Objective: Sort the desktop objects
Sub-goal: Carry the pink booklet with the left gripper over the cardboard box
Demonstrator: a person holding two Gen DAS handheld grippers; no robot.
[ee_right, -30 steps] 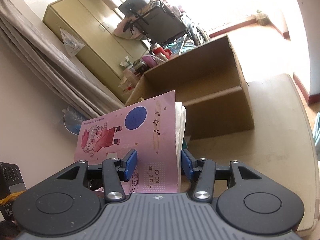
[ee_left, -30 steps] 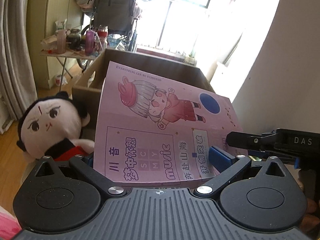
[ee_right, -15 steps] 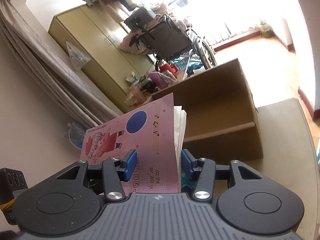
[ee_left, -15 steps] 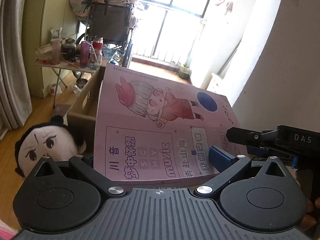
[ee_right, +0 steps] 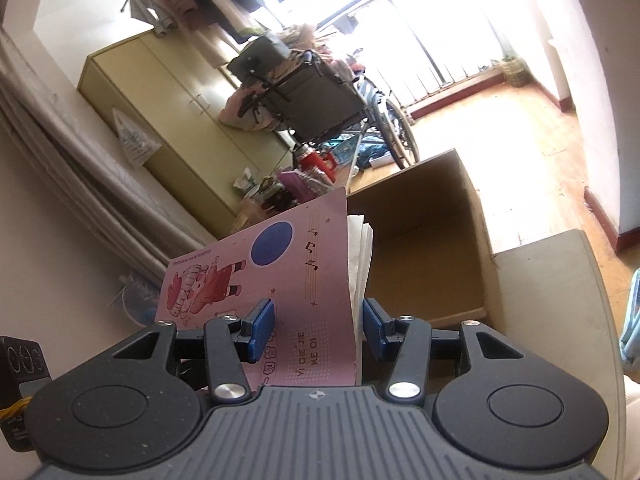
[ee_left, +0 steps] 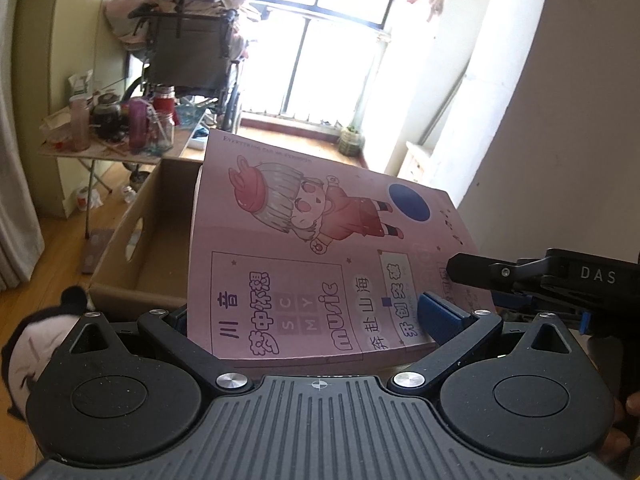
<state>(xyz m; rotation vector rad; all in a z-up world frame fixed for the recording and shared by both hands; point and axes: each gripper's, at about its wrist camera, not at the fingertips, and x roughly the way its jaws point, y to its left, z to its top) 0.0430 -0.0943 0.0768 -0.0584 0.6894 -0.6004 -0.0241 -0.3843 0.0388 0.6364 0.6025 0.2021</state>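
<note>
A stack of pink notebooks with a cartoon girl on the cover is held up by both grippers. My left gripper is shut on the stack's near edge, with its blue right pad on the cover. My right gripper is shut on the stack's side edge in the right wrist view, where the notebooks show white page edges. The open cardboard box lies just behind and below the stack; it also shows in the right wrist view. The right gripper's body shows at the right of the left view.
A plush doll with black hair lies at the lower left, beside the box. The beige table extends right of the box. Beyond are a wheelchair, a cluttered side table, a cabinet and a bright window.
Both grippers have lifted the notebook stack higher and toward the box. The doll has dropped to the lower left of the left view, and more of the box's inside shows.
</note>
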